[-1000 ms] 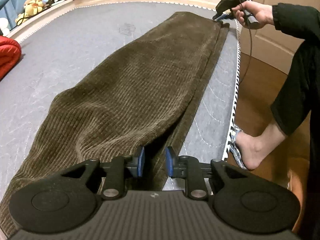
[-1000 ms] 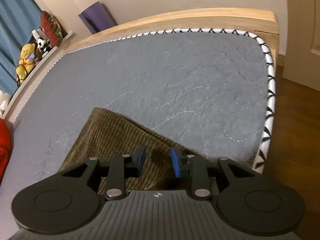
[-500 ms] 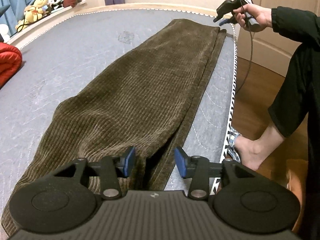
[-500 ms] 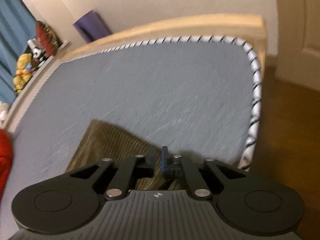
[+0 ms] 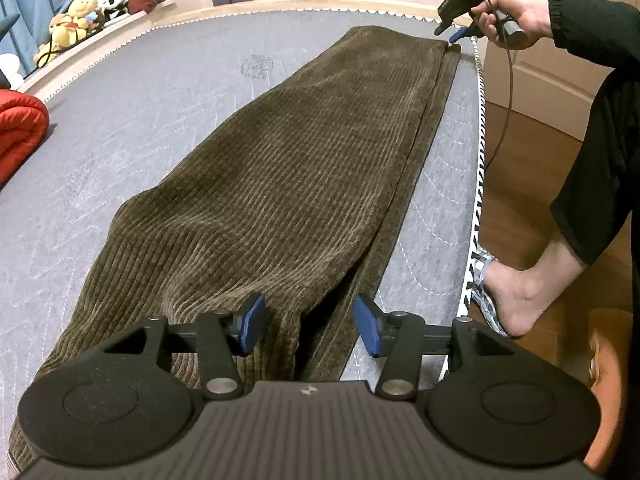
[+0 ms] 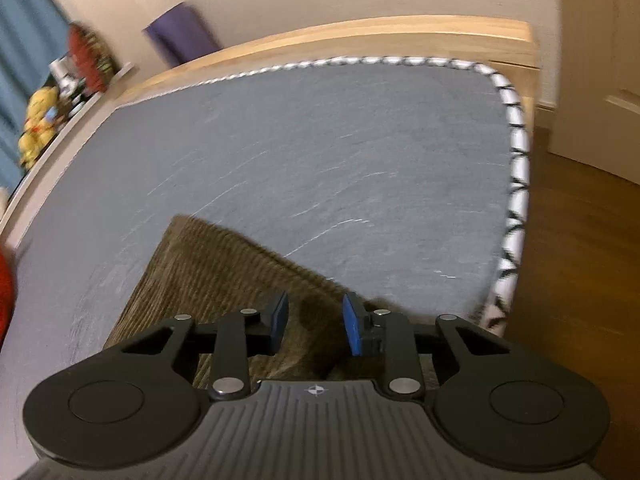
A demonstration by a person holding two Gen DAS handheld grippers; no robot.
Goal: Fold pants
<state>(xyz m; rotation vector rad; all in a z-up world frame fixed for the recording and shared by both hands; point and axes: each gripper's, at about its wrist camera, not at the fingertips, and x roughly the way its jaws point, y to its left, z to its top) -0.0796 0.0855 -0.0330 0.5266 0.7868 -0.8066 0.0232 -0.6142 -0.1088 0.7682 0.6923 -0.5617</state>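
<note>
Left wrist view first: red quilt [image 5: 18, 132] bunched at the far left edge of the bed [image 5: 132, 120], plush toys [image 5: 80, 16] lined up on the ledge beyond. Moving right, brown corduroy pants [image 5: 280, 184] laid flat on the grey quilted mattress, already doubled leg over leg, with a thin strip of the lower leg peeking out along the right side. Long axis running straight away from the left gripper [image 5: 306, 324], near end directly under and ahead of it, far end up by the right gripper [image 5: 456, 34], gripped in the person's hand [image 5: 508, 20].

Left fingers spread wide, blue pads [image 5: 250, 322] apart, nothing pinched; cloth beneath them but not caught. Bare foot in a slipper [image 5: 496, 292] on the wood floor at right.

Right wrist view, blurred by motion: right gripper [image 6: 314, 324] hanging over the pants' [image 6: 224, 276] end corner, fingers parted, empty, corduroy just below the gap. Grey mattress [image 6: 320, 152] beyond, patterned piping at the right rim.

Each gripper poised over its own end; probably one end to be carried lengthwise onto the other, left end nearer the body. Fabric thick, ribbed, soft and heavy-looking, likely to hold a crease loosely and drag on the quilted cover. Edges straight, layers roughly aligned.
</note>
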